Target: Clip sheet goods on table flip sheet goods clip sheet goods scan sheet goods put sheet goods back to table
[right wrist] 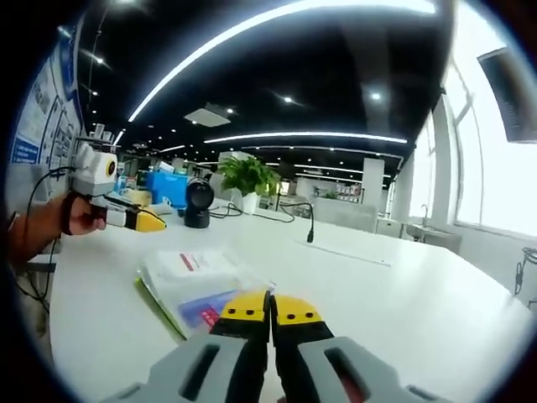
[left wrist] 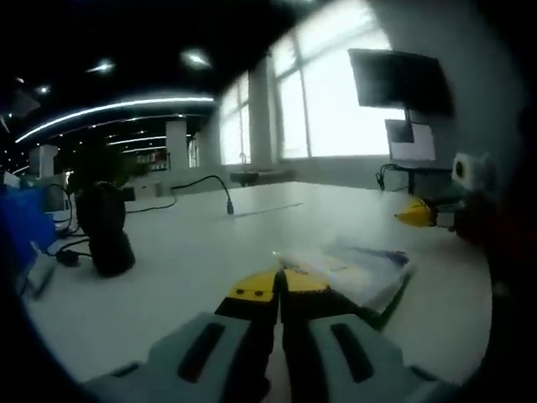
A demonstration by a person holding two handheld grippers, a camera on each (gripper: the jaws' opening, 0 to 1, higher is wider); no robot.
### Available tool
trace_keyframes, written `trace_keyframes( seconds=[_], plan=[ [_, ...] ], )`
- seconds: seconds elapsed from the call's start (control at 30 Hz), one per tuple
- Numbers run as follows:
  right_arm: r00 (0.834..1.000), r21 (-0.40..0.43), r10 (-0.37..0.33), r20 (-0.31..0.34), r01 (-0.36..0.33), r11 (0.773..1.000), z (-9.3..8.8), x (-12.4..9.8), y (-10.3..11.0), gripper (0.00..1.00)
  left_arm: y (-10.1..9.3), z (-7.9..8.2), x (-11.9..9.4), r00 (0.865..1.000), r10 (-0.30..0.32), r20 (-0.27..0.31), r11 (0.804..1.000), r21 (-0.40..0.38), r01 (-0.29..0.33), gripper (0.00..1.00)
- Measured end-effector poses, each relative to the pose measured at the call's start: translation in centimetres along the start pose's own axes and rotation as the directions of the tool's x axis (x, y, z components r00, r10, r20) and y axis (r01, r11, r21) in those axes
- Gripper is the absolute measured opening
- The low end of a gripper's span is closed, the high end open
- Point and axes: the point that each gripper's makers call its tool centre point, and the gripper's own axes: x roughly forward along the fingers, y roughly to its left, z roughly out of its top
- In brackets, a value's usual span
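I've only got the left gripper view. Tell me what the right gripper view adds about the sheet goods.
Observer: The sheet goods lie on the table with a red label facing up.
Operator: Now report on my left gripper.
Observer: A hand holds the left gripper off to the side, jaws together, apart from the sheet goods.

Grey tool (right wrist: 270, 312), yellow-tipped black jaws.
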Motion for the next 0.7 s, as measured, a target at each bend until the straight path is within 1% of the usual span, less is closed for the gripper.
trace_keyframes(
  seconds=[0.03,0.1,0.17,0.27,0.4,0.57,0.7],
  plan=[
    [1.000,-0.008,0.000,-0.003,0.000,1.000,0.0,0.1,0.0,0.00,0.0,0.2,0.1,1.000,-0.010,0.009,1.000,-0.007,0.010,0.00],
    [1.000,-0.015,0.005,-0.001,-0.005,1.000,0.2,0.3,-0.1,0.00,-0.1,0.3,0.2,0.999,-0.034,0.018,0.997,-0.066,0.035,0.00],
    [1.000,-0.012,0.014,0.001,-0.014,1.000,0.3,0.4,0.0,0.02,0.0,0.3,0.4,0.999,-0.044,0.014,0.996,-0.078,0.045,0.00],
    [1.000,-0.021,0.020,0.000,-0.020,1.000,0.5,0.7,0.0,0.04,0.2,0.2,0.8,0.999,-0.046,0.007,0.997,-0.063,0.046,0.00],
    [1.000,-0.021,0.026,-0.004,-0.026,0.999,0.6,1.0,-0.1,0.04,-0.8,0.3,1.1,0.999,-0.052,-0.004,0.998,-0.040,0.051,0.00],
    [0.999,-0.030,0.031,-0.025,-0.031,0.999,0.3,1.2,0.1,0.04,-1.2,0.5,1.4,0.998,-0.061,-0.010,0.997,-0.045,0.061,0.02],
    [0.999,-0.032,0.036,-0.037,-0.037,0.999,0.1,1.3,0.2,0.03,-1.6,0.6,1.7,0.997,-0.068,-0.019,0.997,-0.032,0.068,0.03]
  ],
)
